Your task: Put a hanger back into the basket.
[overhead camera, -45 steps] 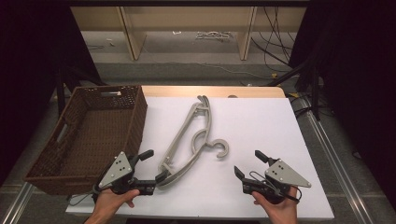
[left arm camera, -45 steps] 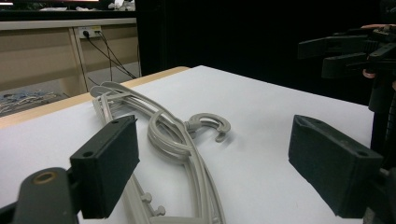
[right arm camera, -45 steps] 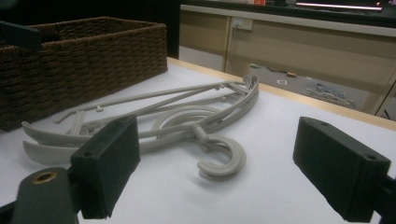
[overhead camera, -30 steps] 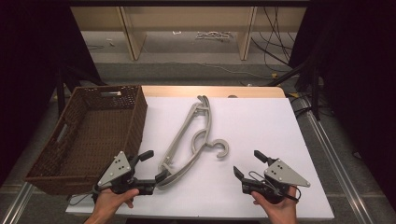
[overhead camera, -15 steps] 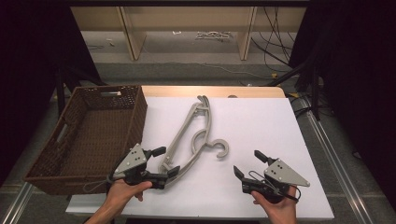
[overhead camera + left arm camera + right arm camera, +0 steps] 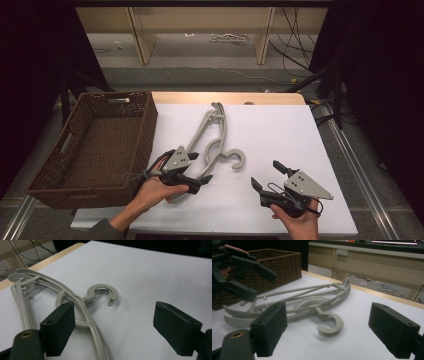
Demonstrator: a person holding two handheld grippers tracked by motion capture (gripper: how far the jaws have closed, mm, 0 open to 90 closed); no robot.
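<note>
Brown wicker basket [image 6: 95, 145] at the left edge of the table, rectangular, open at the top, with cut-out handles in its short walls. White table surface [image 6: 280, 135], with a strip of bare wood edge [image 6: 225, 97] along the far side. Beyond the table, a pale wooden shelf unit [image 6: 200, 25] on the grey floor. Black cables [image 6: 295, 30] at far right, trailing down to the floor. Small pale tangle [image 6: 228, 37] on the floor under the shelf, too small to identify.

Each hand-held gripper [image 6: 196, 167] [image 6: 266, 175]: 2 black blocky jaws, grey 3-cornered top plate, thin trailing cable.
</note>
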